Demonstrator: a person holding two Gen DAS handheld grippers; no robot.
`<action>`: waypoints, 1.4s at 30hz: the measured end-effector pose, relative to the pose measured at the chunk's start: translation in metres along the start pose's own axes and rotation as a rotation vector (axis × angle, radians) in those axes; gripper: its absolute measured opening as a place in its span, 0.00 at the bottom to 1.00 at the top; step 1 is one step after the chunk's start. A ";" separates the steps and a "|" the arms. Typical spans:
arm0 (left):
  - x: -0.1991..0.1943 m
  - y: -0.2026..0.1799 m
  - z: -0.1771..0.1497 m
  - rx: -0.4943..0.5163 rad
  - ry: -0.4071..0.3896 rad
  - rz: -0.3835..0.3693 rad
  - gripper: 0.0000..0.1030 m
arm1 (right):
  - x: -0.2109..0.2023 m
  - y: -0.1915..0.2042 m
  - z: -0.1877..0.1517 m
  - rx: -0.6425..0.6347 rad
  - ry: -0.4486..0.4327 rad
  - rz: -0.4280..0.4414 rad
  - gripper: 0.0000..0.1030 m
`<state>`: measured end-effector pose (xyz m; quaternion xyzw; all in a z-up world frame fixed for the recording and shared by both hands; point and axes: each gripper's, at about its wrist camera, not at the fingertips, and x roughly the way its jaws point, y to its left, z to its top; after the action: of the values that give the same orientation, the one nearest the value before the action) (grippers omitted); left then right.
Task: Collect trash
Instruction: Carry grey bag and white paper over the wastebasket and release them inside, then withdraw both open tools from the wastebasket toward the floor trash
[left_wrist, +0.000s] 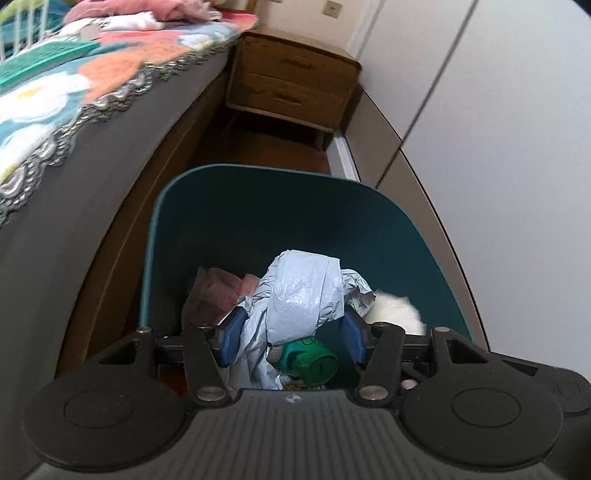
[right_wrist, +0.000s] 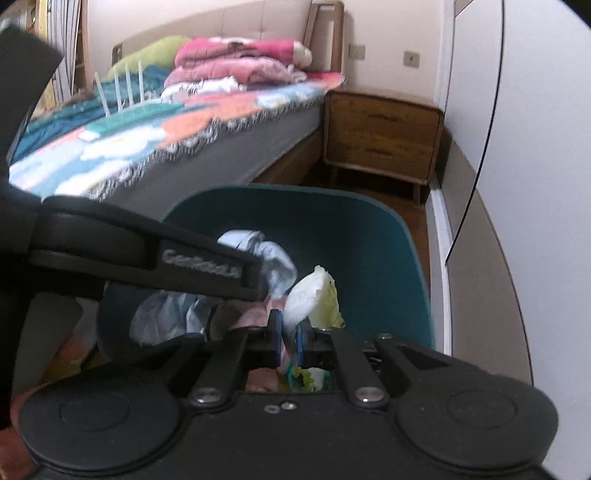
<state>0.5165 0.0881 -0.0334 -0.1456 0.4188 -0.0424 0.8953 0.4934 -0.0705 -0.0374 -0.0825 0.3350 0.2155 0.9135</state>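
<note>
Both tongs hang over a teal bin (left_wrist: 388, 236) on the wood floor (right_wrist: 415, 218), between the bed (left_wrist: 107, 122) and a white wall panel (left_wrist: 498, 129).

Left tongs (left_wrist: 293, 332): jaws stand about half apart, blue pads (left_wrist: 231, 334) on either side of a crumpled grey plastic bag (left_wrist: 295, 291). The bag bulges up between them and trails down inside the bin. Left pad touches the bag; whether the right pad presses on it, cannot tell. From the right wrist view the same bag (right_wrist: 275, 258) shows past the left tool's black arm.

Right tongs (right_wrist: 288, 338): jaws nearly together, pinching the base of a pale cabbage leaf (right_wrist: 314, 295). Leaf stands upright above the pads, white rib to the left, yellow-green frill to the right, over the bin's open mouth.

Inside the bin: pink-brown paper (left_wrist: 214, 291) at the left wall, a green cup (left_wrist: 314, 363) low down near the front, something white and fluffy (left_wrist: 395, 308) at the right wall. More green scraps (right_wrist: 308, 378) lie under the right tongs.

Surroundings: a patterned blanket (left_wrist: 55, 85) with a lace edge covers the bed; folded pink bedding (right_wrist: 236, 62) is stacked at its head end. A wooden nightstand (right_wrist: 382, 138) with two drawers stands at the far corner, beyond the bin.
</note>
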 end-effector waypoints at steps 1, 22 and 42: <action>0.003 -0.002 -0.001 0.003 0.016 0.002 0.53 | 0.002 0.000 -0.002 0.002 0.014 -0.002 0.13; -0.040 -0.028 -0.033 0.141 -0.067 -0.047 0.75 | -0.059 -0.017 -0.020 0.029 -0.109 0.070 0.61; -0.094 0.043 -0.141 0.116 -0.119 0.069 0.79 | -0.097 -0.011 -0.119 0.085 -0.133 0.181 0.94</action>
<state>0.3464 0.1156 -0.0620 -0.0811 0.3662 -0.0271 0.9266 0.3630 -0.1488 -0.0652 0.0013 0.2885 0.2877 0.9132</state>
